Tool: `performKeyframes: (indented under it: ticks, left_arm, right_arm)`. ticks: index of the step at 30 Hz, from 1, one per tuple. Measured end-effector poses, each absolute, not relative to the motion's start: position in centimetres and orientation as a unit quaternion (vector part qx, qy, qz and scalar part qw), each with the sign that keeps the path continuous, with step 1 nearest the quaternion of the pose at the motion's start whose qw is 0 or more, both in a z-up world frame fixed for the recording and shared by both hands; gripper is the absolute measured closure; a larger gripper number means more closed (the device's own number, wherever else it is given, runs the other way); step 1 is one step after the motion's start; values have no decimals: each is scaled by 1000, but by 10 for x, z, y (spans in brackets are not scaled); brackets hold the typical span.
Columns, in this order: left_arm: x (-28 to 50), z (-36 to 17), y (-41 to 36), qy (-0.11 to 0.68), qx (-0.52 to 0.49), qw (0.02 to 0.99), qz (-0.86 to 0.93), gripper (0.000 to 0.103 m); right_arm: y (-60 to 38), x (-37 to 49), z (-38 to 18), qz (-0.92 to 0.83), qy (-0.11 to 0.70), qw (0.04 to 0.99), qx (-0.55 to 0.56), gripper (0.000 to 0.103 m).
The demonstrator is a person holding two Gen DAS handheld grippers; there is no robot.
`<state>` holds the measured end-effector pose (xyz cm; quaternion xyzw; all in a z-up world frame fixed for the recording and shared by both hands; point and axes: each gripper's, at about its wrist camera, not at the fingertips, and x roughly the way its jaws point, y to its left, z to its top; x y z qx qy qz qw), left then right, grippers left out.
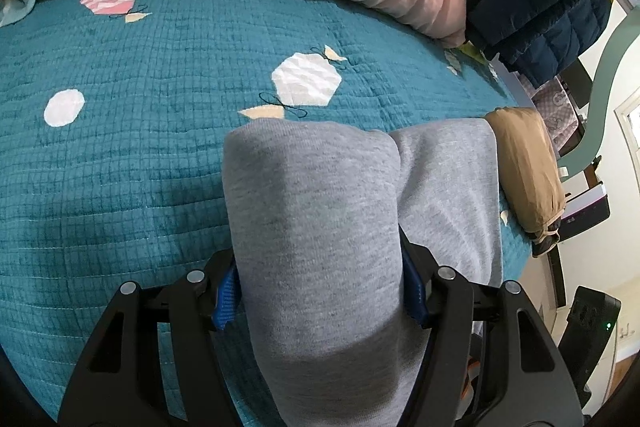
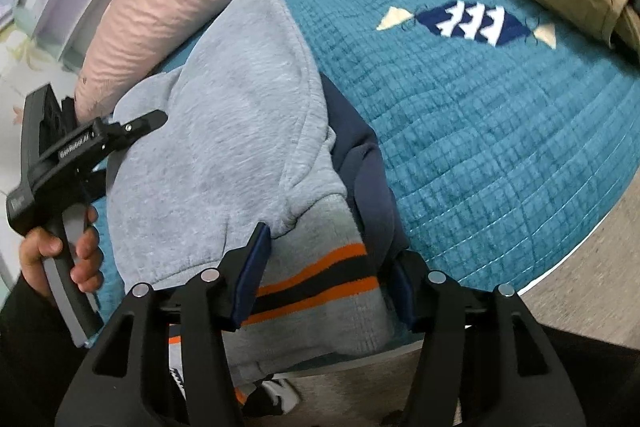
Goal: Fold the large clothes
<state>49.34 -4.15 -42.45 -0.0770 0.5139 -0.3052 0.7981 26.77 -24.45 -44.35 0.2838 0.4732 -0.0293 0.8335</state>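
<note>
Two grippers, one grey sweatshirt (image 1: 316,227) held over the teal quilt (image 1: 120,155).
Left gripper (image 1: 320,291) and right gripper (image 2: 324,279) are each clamped on thick bunched fabric; folding is judged partly done.

Our left claw (image 1: 320,291) and right claw (image 2: 324,279) are matte black plastic, each arm pierced by a long slot and pinned with round silver rivets. Our left claw's pads (image 1: 226,295) are bright blue ribbed strips; our right claw's pads (image 2: 254,275) are dark navy. Seen from the right wrist, our left claw's body carries white lettering along its side and a grey-backed handle. Our left hand (image 2: 60,255) emerges from a black sleeve (image 2: 24,339).
</note>
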Motion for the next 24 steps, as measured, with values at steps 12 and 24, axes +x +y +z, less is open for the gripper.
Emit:
performKeyframes:
  ticks: [12,24]
  left_arm:
    - [480,-401,-39,484,-73,811,-320,42]
    - [461,-378,-24,467,-75,820,-323,43]
  right_arm:
    - [-237,261,-418,-29,451,863,225,81]
    - [-145,238,-361,-47,394,918,-3,82]
